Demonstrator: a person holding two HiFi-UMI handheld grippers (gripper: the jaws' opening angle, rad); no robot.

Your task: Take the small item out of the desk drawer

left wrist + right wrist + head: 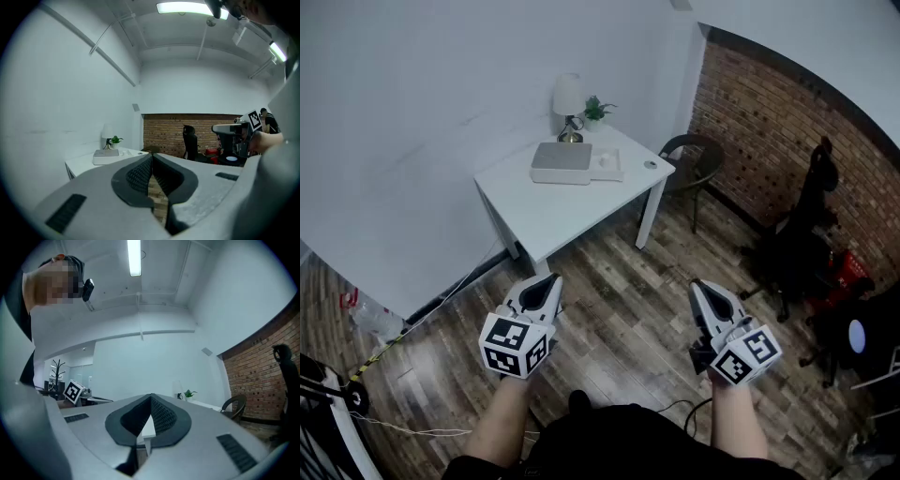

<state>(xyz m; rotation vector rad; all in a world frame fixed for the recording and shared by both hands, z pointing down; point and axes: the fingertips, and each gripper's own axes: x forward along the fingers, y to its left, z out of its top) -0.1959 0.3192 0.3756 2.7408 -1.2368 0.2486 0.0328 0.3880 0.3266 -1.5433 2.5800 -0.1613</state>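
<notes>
A white desk [572, 202] stands against the wall, a few steps ahead of me. No drawer front or small item shows on it from here. My left gripper [547, 284] hangs over the wooden floor in front of the desk, its jaws shut with nothing between them. My right gripper [703, 292] is level with it to the right, also shut and empty. In the left gripper view the closed jaws [151, 158] point toward the desk [82, 164]. Through the right gripper [150, 400] only the white wall and the desk's far end show.
On the desk are a lamp [569, 97], a small plant [597, 110], a flat grey box [562, 162] and a white tray [607, 166]. A brown chair [694, 157] stands right of the desk by the brick wall [769, 122]. A black office chair [806, 230] is farther right. Cables [403, 337] trail across the floor at left.
</notes>
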